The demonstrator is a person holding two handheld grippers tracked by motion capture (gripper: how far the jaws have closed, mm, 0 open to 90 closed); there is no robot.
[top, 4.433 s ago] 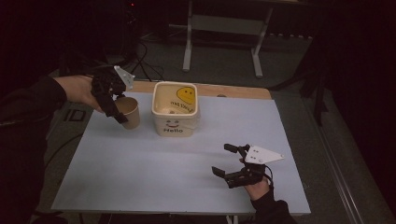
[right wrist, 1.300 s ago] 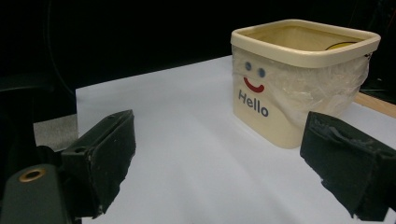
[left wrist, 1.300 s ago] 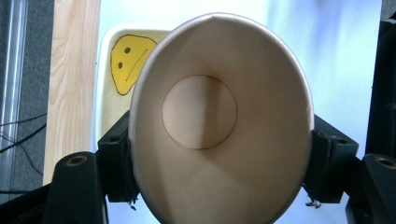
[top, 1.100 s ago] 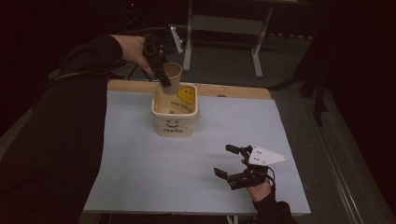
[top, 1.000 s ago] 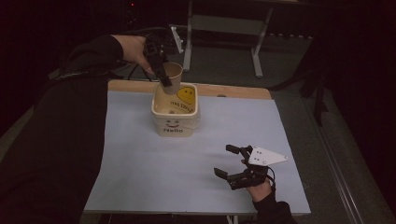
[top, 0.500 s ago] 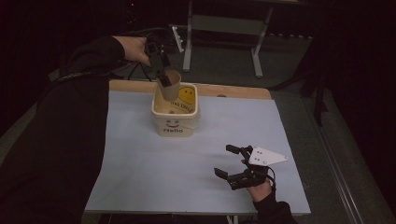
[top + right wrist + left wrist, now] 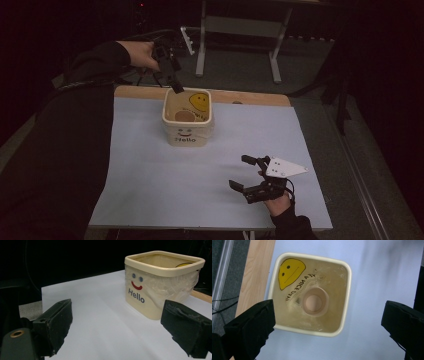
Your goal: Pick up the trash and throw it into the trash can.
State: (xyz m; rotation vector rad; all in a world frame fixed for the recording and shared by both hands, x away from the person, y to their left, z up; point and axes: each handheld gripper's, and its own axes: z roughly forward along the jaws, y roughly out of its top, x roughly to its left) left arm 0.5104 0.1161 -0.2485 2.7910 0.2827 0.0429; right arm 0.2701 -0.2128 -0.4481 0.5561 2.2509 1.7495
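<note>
A cream square bin (image 7: 187, 136) marked "Hello" stands on the far middle of the pale blue table sheet (image 7: 150, 170). A brown paper cup (image 7: 184, 116) rests upright on its floor. My left gripper (image 7: 175, 86) hangs over the bin's far left rim, pointing down. Its jaws have just been opening, and they stand open with nothing between them. In the left gripper view the cup (image 7: 313, 302) sits inside the bin (image 7: 347, 290), far below the left gripper (image 7: 329, 312). My right gripper (image 7: 239, 171) rests open near the front right. From there the right gripper (image 7: 117, 315) faces the bin (image 7: 150, 290).
A wooden table edge (image 7: 250, 97) runs behind the bin. Beyond it, a metal stand (image 7: 240, 30) is on the dark floor. The person's dark sleeve (image 7: 75, 150) covers the table's left side. Bare sheet lies between the bin and the right gripper.
The left gripper held the cup above the bin; its jaws have opened and the cup now sits inside the bin. The right gripper has not moved.
</note>
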